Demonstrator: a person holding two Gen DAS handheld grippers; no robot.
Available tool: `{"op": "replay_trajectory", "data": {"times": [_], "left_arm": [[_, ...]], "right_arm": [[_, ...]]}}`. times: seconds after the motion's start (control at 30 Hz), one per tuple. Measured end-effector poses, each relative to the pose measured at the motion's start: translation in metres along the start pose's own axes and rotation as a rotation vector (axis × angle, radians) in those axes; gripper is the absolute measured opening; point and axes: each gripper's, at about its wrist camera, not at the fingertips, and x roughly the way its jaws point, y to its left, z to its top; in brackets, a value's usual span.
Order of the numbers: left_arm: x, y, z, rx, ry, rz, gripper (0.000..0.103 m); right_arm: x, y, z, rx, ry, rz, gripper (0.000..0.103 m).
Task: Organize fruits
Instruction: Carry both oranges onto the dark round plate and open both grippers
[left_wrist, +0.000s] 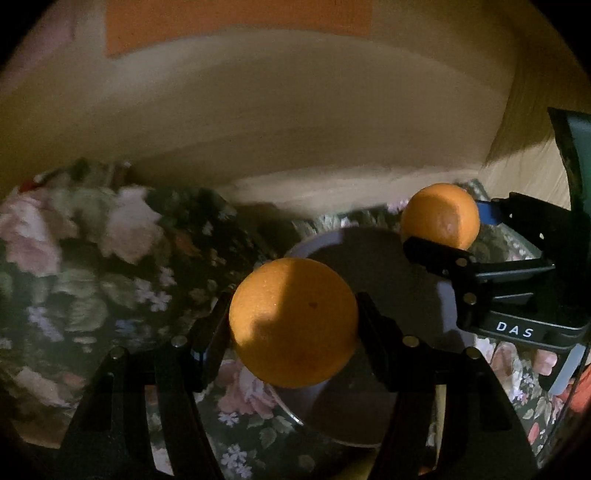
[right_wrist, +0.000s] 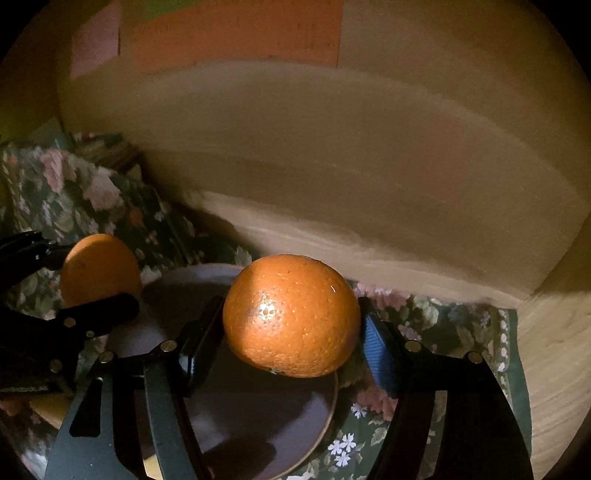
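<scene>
Left wrist view: left gripper (left_wrist: 293, 321) clamped on a round, smooth-skinned orange (left_wrist: 293, 321) at lower centre, above the purple round plate (left_wrist: 321, 240) — likely for set-down.
Same view, right edge: right gripper (left_wrist: 441, 230) pinching a second round orange (left_wrist: 439, 216).
Right wrist view: that dimpled fruit fills the centre, over the plate's right rim.
Surface: dark floral cloth (right_wrist: 373, 435) under the plate — probably a cushion.

Both wrist cameras are looking steeply down, close over the plate (left_wrist: 448, 295) on the floral cloth (right_wrist: 436, 435), sharing it from opposite sides.
</scene>
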Motion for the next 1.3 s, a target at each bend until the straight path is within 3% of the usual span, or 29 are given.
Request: {"op": "replay_trajectory", "data": {"times": [0.23,0.37,0.5,0.67,0.77,0.83,0.9,1.03,1.3], "left_arm": [[0.024,-0.012,0.003,0.020,0.066,-0.027,0.065],[0.037,-0.015,0.003,0.016,0.107,-0.030,0.065],[0.041,-0.024,0.001,0.046,0.104,0.005,0.065],[0.042,-0.021,0.001,0.025,0.113,-0.001,0.065],[0.029,-0.019,0.004,0.019,0.059,-0.002,0.068],[0.012,-0.020,0.007,0.030,0.000,0.013,0.081],[-0.005,-0.021,0.009,0.037,-0.056,0.021,0.087],[-0.034,-0.019,0.007,0.034,-0.105,0.039,0.087],[-0.072,-0.011,-0.030,0.004,-0.098,0.035,0.088]], "right_arm": [[0.027,-0.006,-0.007,0.001,0.093,0.019,0.067],[0.028,-0.006,-0.007,-0.008,0.096,0.025,0.067],[0.028,-0.005,-0.006,-0.015,0.109,0.034,0.067],[0.028,-0.010,-0.006,-0.003,0.129,0.055,0.067],[0.024,-0.011,-0.009,0.003,0.130,0.058,0.067],[0.021,-0.011,-0.010,-0.008,0.127,0.050,0.067],[0.013,-0.008,-0.011,-0.017,0.111,0.038,0.068],[-0.021,-0.006,-0.004,-0.024,0.015,0.010,0.084],[-0.077,0.006,-0.010,0.002,-0.055,0.036,0.085]]}}
